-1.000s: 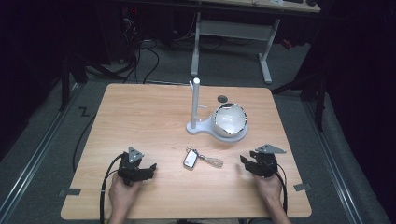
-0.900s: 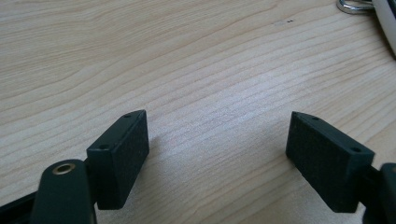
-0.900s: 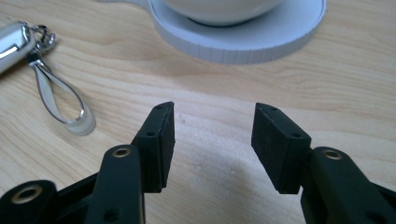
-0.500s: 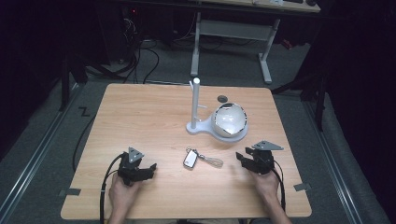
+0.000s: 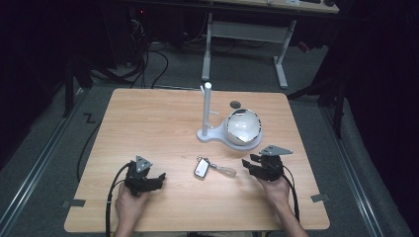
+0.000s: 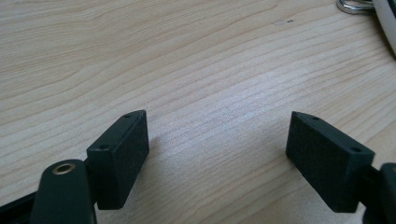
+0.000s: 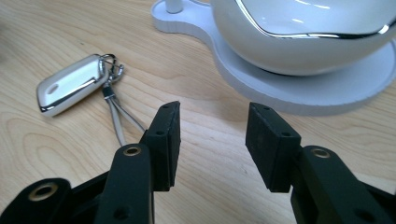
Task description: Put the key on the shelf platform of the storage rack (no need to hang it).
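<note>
A pale wood-grain bench (image 5: 163,123) with rounded corners is seen from above. Past its centre, toward 1 o'clock, a flat white stand (image 5: 212,134) with a slim upright post (image 5: 207,106) carries a glossy white round bowl (image 5: 243,126) trimmed with a chrome band; what lies inside the bowl cannot be told. A glossy white key fob (image 5: 201,168) with a chrome edge, a metal ring and a thin cord loop (image 5: 225,171) lies flat on the bench at 6 o'clock from the stand.

The right hand-held gripper (image 5: 253,164) is held at 3 o'clock from the fob, near the cord loop, its matte black block jaws moderately parted and empty. In the right gripper view, the fob (image 7: 72,84) lies at 10 o'clock from the right hand-held gripper (image 7: 212,140). The left hand-held gripper (image 5: 157,178) is held at 8 o'clock from the fob, well apart, jaws spread wide with nothing between them, over bare wood.
</note>
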Demonstrator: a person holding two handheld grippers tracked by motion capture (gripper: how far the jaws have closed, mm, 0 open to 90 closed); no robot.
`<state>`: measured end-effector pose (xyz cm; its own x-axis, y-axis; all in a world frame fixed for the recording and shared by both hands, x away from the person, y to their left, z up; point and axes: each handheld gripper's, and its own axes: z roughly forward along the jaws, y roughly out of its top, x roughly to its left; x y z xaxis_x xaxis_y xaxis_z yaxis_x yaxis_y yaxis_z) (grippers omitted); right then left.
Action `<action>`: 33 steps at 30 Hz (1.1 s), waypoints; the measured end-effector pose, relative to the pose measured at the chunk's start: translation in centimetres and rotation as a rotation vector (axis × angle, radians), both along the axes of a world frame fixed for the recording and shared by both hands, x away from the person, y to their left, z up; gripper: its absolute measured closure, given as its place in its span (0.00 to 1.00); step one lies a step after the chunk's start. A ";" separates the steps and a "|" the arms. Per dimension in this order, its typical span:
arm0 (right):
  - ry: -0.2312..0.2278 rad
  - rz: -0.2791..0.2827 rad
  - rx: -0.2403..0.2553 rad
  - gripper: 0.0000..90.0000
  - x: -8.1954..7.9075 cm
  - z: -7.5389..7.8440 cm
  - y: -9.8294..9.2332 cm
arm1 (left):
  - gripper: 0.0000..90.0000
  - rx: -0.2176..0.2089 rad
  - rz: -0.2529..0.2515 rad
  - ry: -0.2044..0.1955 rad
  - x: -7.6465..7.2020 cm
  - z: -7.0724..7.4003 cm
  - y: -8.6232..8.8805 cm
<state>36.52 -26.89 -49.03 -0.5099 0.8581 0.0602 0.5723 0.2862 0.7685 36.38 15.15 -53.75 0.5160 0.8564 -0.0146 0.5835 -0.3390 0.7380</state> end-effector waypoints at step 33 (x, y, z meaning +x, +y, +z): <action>0.069 0.233 -0.030 0.70 2.1 -0.6 7.4 | 0.24 -0.001 0.000 0.000 0.0 0.0 0.0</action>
